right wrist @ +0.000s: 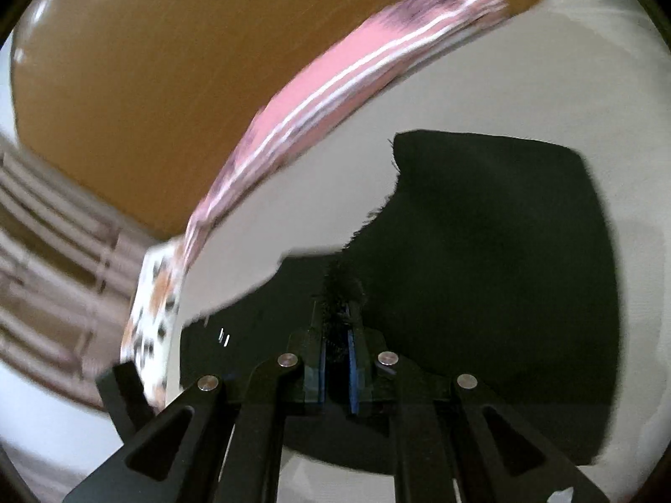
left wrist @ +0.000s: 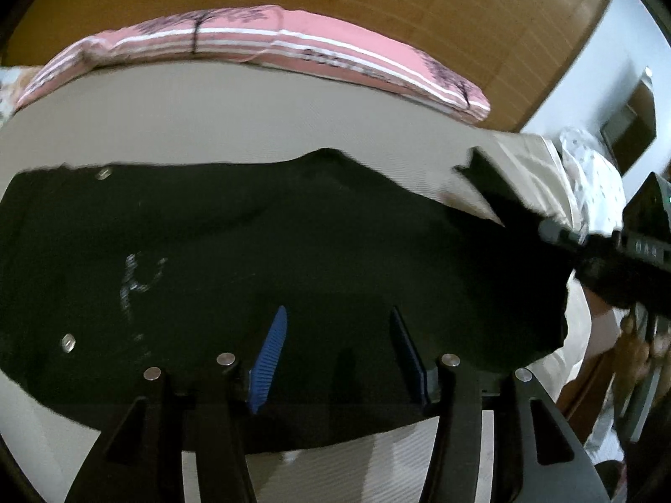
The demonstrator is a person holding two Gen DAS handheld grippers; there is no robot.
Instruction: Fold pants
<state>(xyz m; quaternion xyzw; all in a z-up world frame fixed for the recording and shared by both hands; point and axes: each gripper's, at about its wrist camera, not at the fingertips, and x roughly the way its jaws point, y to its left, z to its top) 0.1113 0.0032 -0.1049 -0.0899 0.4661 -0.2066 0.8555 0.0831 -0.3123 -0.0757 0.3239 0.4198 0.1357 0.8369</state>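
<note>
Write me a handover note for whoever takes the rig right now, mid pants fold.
Left gripper: open, hovering over the black pants, nothing between its pads.
Right gripper: shut on a frayed edge of the pants, carrying it.
Pants lie spread on the beige bed, near a pink striped pillow.
Done: one edge gripped and lifted.
Left: lay that edge over, flatten, finish the fold.

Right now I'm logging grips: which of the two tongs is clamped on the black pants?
The right tongs: their blue pads are nearly together with a frayed edge of the black pants pinched between. The left tongs stand open above the cloth.
</note>
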